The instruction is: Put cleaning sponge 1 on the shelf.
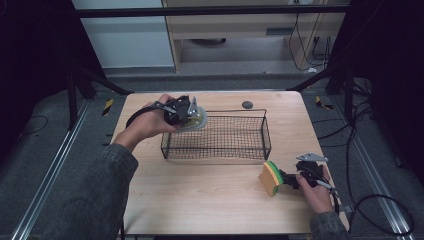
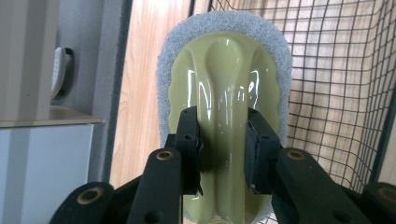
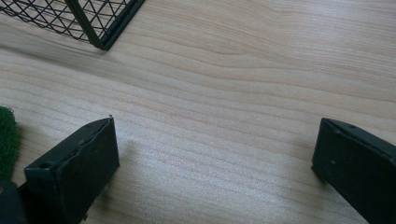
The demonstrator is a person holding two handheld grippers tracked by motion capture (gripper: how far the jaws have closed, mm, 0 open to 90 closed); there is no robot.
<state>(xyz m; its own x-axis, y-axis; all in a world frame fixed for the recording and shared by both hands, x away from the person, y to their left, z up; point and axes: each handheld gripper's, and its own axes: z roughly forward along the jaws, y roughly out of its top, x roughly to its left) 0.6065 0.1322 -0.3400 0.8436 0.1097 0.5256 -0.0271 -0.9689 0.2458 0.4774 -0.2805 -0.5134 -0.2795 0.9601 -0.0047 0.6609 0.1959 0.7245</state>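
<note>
An olive-green plastic scrubber with a pale grey pad [image 2: 224, 70] is pinched by its ridge between the pads of my left gripper [image 2: 223, 126]. In the high view the left gripper [image 1: 191, 111] holds the scrubber [image 1: 198, 120] over the far left corner of a black wire basket [image 1: 265, 135]. My right gripper [image 1: 289, 179] rests low at the table's front right, jaws wide apart with bare wood between them [image 3: 217, 123]. A yellow sponge with a green scouring face [image 1: 271, 178] stands on edge just left of it, outside the jaws; its green edge [image 3: 7, 140] shows beside the left jaw.
The wire basket [image 2: 327, 70] sits mid-table, and its corner [image 3: 93, 23] lies ahead of the right gripper. A small dark round disc [image 1: 247, 104] lies behind the basket. The wooden table [image 1: 200, 200] has bare wood in front of the basket.
</note>
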